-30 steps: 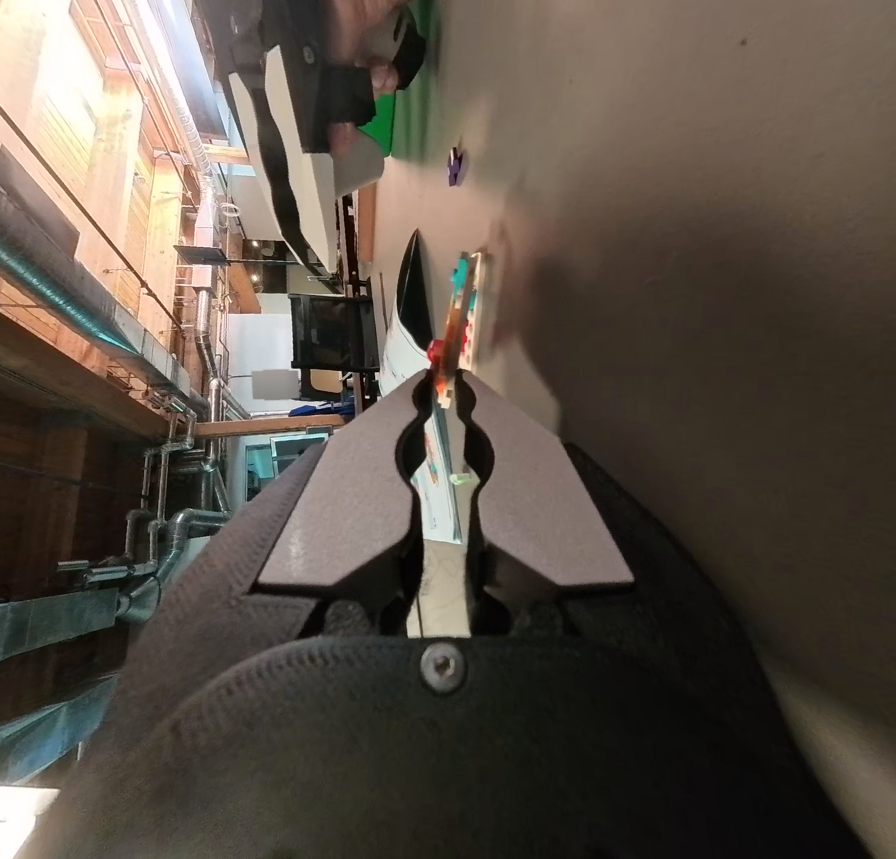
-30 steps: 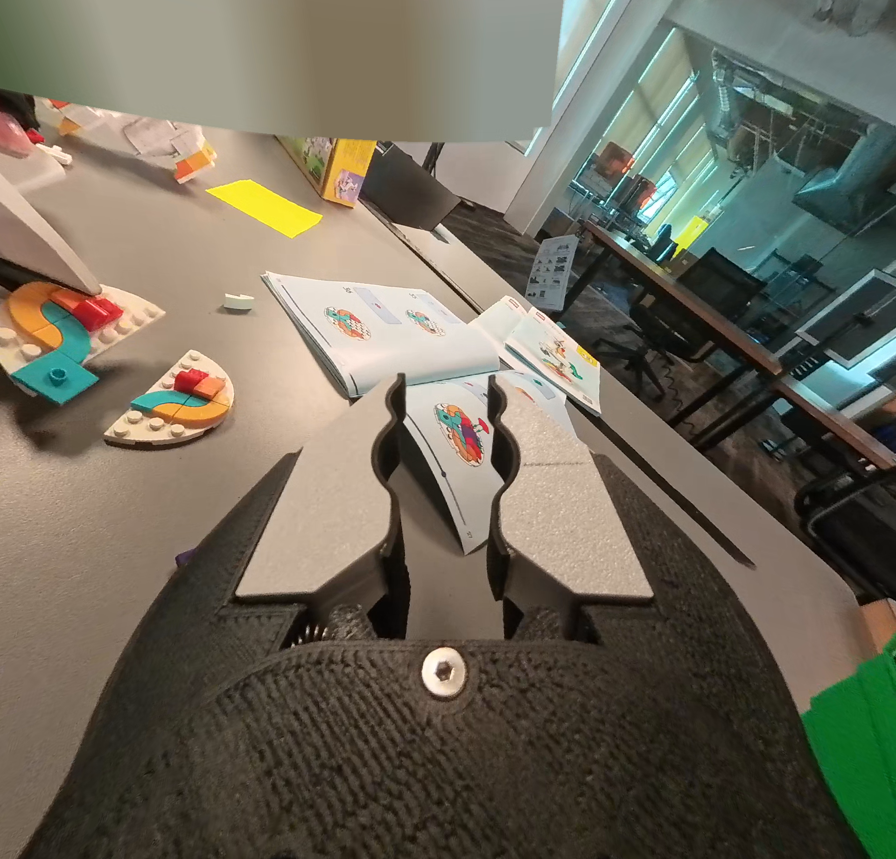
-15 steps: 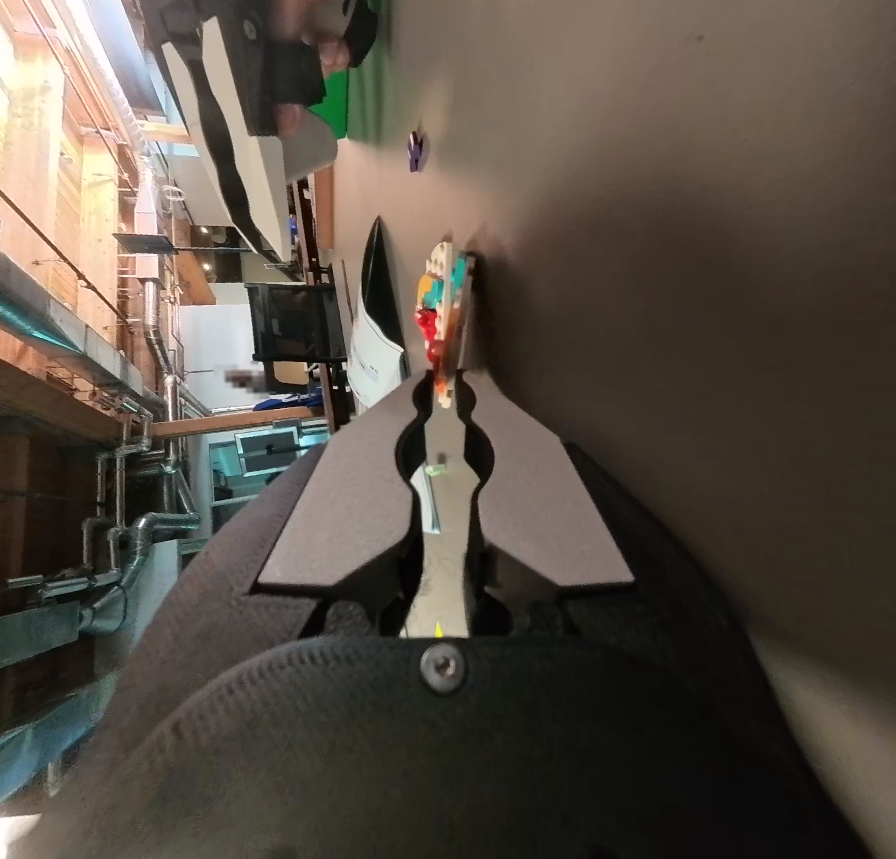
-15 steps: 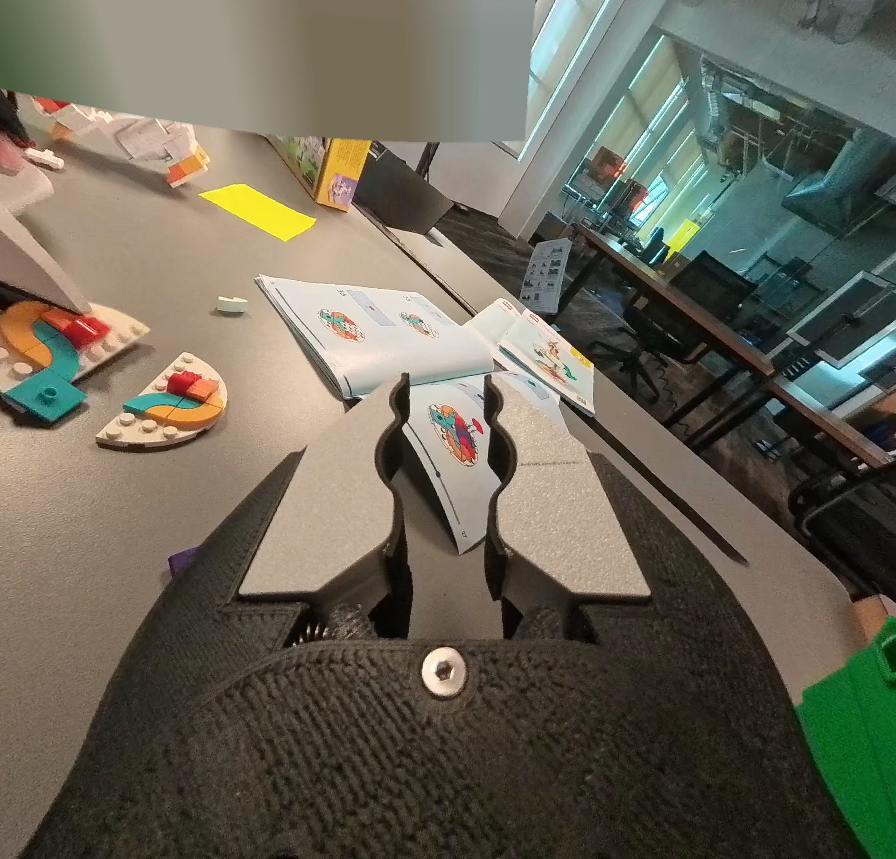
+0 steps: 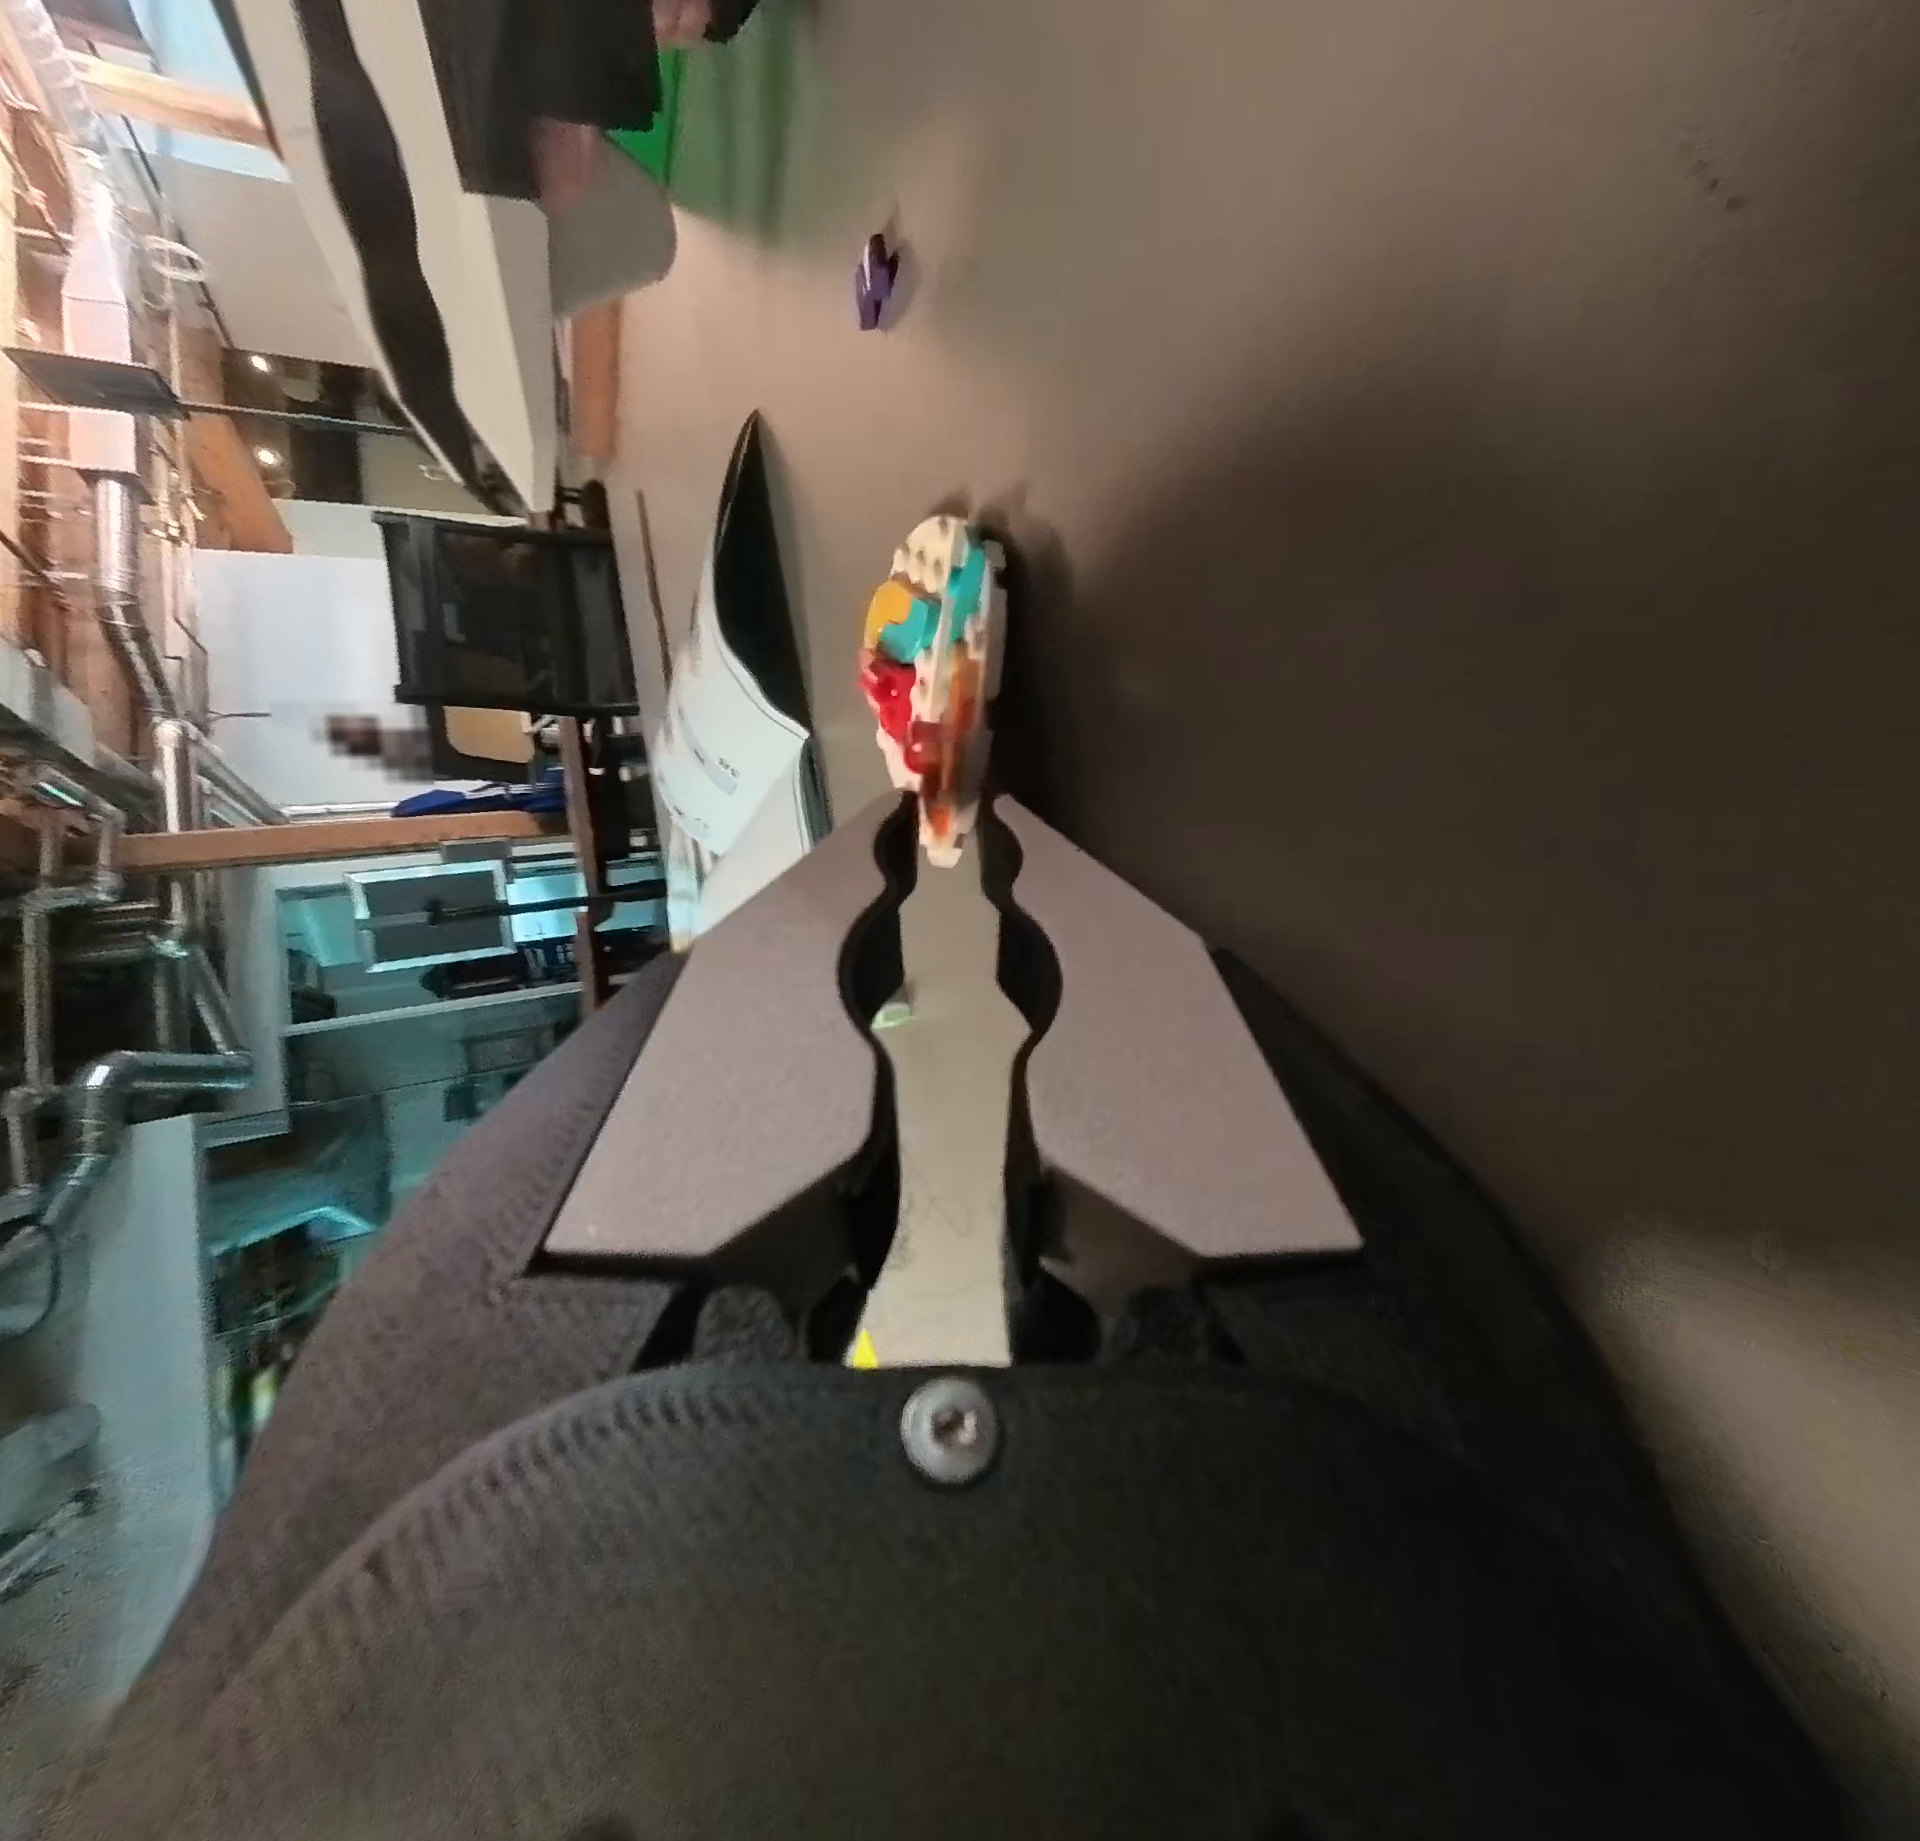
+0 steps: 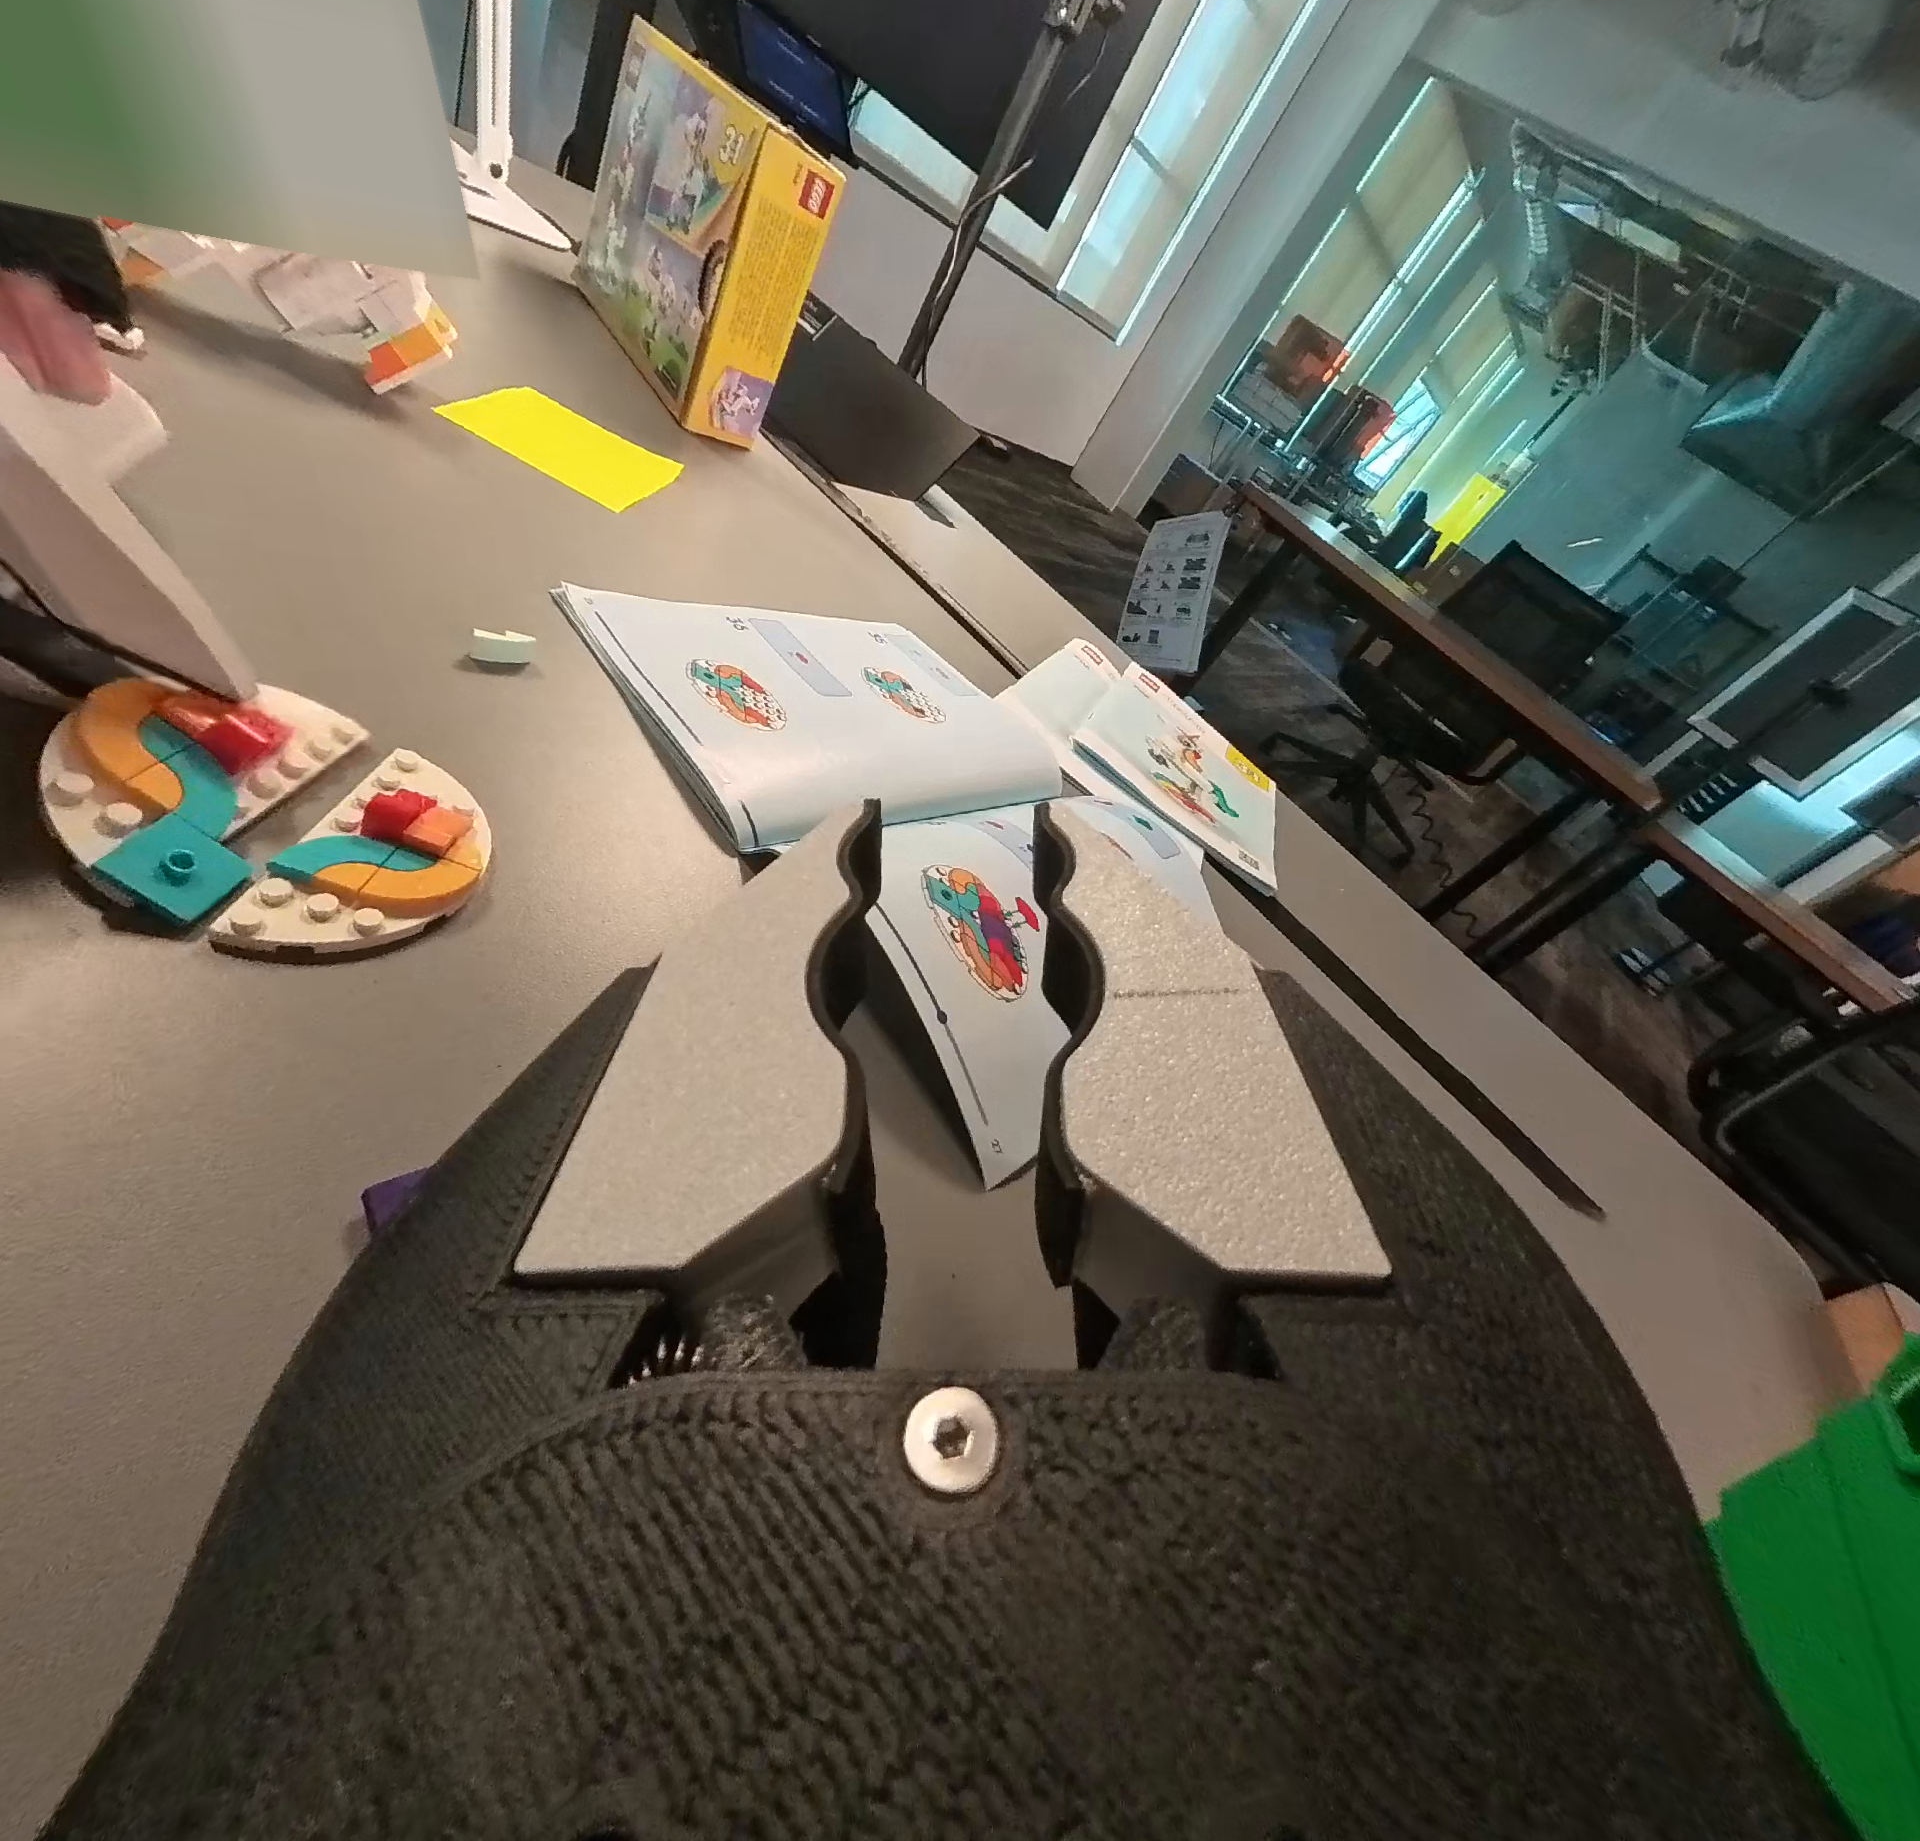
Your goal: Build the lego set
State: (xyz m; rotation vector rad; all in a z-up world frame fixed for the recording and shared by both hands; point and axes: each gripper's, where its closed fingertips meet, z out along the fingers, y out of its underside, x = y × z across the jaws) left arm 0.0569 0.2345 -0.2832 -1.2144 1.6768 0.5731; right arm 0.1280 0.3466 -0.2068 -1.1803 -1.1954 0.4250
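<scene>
Right wrist view: booklet (image 6: 831,742) near table (image 6: 260,1064) edge.

Two flat lego pieces lie on the grey table at the left of the right wrist view. The bigger round plate (image 6: 156,794) is white with studs along its rim and carries curved orange and teal tiles, a red block and a teal square tile with one stud. The half-round plate (image 6: 364,872) lies just beside it, lower right, with a narrow gap between them. It is also white and bears a teal and orange curve, a red block and an orange tile.
</scene>
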